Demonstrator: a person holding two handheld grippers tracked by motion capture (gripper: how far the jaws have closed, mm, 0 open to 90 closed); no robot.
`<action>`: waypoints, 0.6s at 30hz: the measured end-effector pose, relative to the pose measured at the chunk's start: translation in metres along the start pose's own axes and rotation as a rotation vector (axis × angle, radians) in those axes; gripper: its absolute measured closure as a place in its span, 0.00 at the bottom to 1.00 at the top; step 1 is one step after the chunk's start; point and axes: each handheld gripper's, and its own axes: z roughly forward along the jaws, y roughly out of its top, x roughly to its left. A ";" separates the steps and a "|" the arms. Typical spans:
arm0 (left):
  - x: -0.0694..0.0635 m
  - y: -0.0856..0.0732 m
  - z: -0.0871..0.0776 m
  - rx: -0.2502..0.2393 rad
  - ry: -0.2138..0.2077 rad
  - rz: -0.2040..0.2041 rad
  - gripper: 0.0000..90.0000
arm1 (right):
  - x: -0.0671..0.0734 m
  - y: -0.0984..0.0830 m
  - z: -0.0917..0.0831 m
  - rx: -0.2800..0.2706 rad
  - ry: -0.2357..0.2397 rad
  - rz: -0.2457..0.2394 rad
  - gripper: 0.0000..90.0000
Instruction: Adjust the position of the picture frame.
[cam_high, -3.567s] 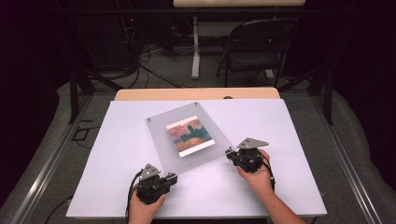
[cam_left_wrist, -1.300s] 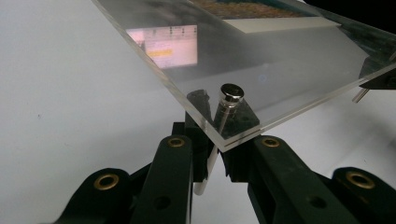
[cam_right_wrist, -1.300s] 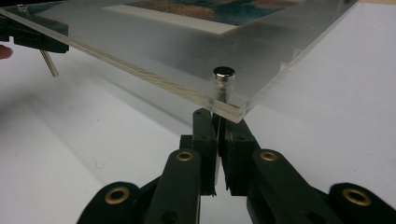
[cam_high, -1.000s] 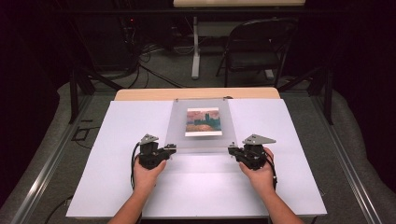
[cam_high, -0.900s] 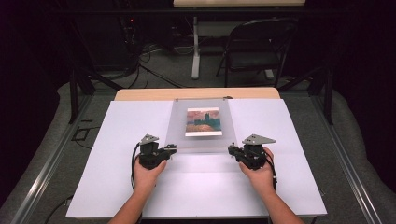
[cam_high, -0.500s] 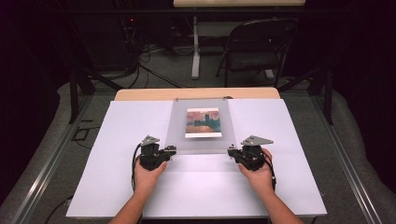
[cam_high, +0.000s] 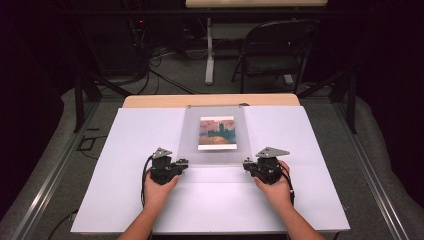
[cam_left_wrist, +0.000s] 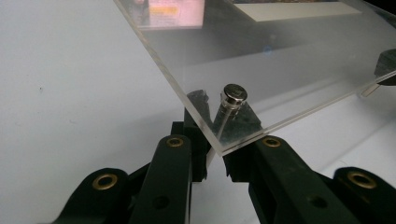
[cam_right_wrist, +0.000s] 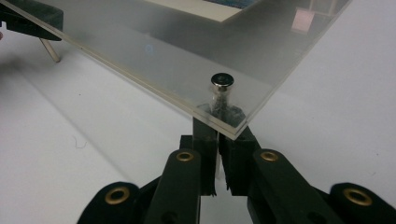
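Left gripper is clamped on the near left corner of the clear acrylic frame; its jaws close around the metal standoff pin under that corner. Right gripper grips the near right corner likewise, jaws closed on the second pin. The frame's near edge is raised off the white table, between the two grippers. Farther back, the picture sits at the frame's centre.

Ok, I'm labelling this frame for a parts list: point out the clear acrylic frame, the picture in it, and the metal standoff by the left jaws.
clear acrylic frame (cam_high: 190, 135), high view, bare left margin.
picture (cam_high: 216, 133), high view, its middle.
metal standoff (cam_left_wrist: 234, 92), left gripper view, round cap.
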 end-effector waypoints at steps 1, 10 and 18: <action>0.000 0.000 0.000 0.000 0.000 0.000 0.91 | 0.000 0.000 0.000 0.002 0.001 0.001 0.94; 0.001 -0.001 0.000 -0.004 -0.010 -0.003 0.90 | -0.001 -0.003 0.002 0.002 0.004 0.001 0.94; 0.001 -0.002 0.000 -0.008 -0.008 -0.007 0.90 | 0.000 -0.004 0.002 -0.001 -0.002 -0.011 0.94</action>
